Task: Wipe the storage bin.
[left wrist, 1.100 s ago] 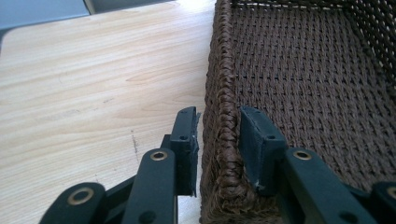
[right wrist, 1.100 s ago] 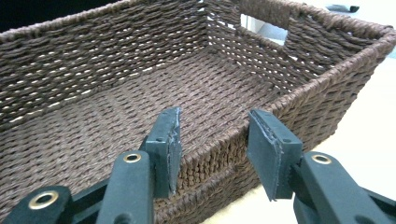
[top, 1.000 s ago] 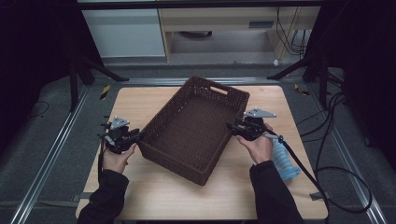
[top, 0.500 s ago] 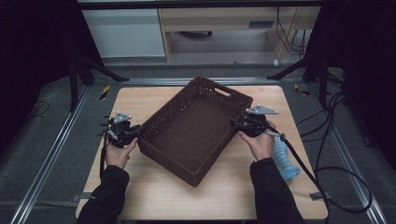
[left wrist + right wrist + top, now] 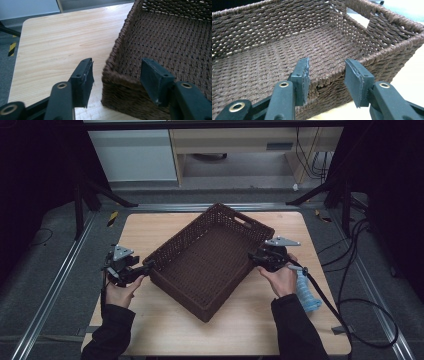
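Observation:
An empty dark brown woven basket (image 5: 210,262) lies at an angle on the wooden table (image 5: 165,225). My left gripper (image 5: 148,266) is at the basket's left corner. In the left gripper view the gripper (image 5: 117,75) has just been opening. The basket wall (image 5: 162,42) stands between its pads with a gap on each side. My right gripper (image 5: 252,257) is at the right-hand rim. Its jaws (image 5: 327,75) have just been closing and straddle the rim (image 5: 274,50), one pad inside and one outside, without pressing.
A light blue ribbed object (image 5: 306,292) lies on the table by the right wrist. Black cables (image 5: 350,300) trail off the right edge. Metal rails (image 5: 60,285) run along the table's sides, and white cabinets stand beyond the far edge.
The left jaws have opened off the basket's corner wall. The basket has turned a little, its near corner swinging left. The right hand has stayed at the rim.

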Demonstrator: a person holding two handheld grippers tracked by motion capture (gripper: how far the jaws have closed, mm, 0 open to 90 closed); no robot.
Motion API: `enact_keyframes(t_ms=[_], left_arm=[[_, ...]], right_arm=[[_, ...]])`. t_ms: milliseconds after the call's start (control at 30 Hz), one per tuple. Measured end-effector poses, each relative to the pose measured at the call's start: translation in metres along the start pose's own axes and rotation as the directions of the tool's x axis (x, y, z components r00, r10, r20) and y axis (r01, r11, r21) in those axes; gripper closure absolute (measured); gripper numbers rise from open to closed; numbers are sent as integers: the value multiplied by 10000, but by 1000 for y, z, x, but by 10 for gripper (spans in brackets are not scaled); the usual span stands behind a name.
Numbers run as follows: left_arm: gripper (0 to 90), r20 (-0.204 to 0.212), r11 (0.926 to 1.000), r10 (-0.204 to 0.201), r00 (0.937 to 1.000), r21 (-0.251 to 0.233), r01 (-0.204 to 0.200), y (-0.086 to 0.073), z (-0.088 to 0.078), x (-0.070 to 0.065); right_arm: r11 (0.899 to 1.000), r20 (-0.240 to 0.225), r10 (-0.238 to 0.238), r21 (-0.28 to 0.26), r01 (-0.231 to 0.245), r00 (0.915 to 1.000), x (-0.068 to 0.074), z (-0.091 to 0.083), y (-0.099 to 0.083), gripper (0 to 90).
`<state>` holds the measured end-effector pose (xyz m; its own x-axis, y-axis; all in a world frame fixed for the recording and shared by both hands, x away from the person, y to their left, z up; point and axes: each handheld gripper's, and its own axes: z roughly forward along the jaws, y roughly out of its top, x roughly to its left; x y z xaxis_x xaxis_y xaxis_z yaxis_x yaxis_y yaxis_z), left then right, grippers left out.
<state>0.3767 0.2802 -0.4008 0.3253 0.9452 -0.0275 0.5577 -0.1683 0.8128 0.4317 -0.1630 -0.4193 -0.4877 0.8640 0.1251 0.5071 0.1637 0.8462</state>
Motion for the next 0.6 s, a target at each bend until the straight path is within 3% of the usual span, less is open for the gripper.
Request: enact_keyframes(t_ms=[167,233,400,500,600], left_arm=[[409,122,9998,-158,9998,96,157,-2,6,-6],[420,-14,9998,-171,9999,134,171,-1,8,-7],[455,-50,9997,-250,9997,58,250,0,14,0],[462,-72,9996,-297,9995,19,298,2,19,6],[462,-24,9994,-348,9994,3,348,3,20,7]], right_arm=[[10000,5,26,75,-26,10000,7,-11,-5,539],[10000,-110,-22,80,22,9999,5,-12,-3,490],[9993,474,-31,-367,48,9989,-6,-15,1,432],[9994,751,29,-334,-4,9972,-14,-10,-2,420],[9991,749,140,-400,-110,9971,-17,-6,-4,405]])
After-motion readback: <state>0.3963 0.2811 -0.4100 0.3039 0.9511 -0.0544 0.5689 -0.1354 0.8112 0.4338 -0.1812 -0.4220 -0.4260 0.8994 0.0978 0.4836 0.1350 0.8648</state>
